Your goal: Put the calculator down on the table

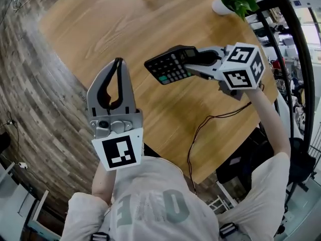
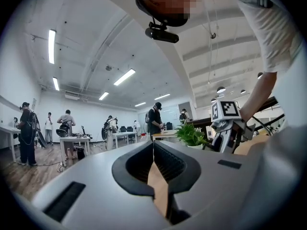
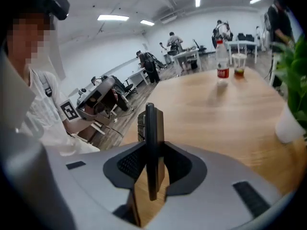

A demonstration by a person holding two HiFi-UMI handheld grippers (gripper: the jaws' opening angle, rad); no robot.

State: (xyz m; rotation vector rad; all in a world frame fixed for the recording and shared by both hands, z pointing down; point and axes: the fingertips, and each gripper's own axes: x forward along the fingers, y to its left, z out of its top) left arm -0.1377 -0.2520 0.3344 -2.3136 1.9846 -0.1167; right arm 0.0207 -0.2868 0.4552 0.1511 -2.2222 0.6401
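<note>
One calculator is held above the table, nearer its right edge and seemingly clear of the wood. It is clamped across its thin casing at one short end by the right gripper. The left gripper is seen empty with jaws pressed together, over the near left edge. The calculator is judged light, rigid and smooth-cased, so slippage is possible. A hold on the casing edges, away from the keys, is advised.
</note>
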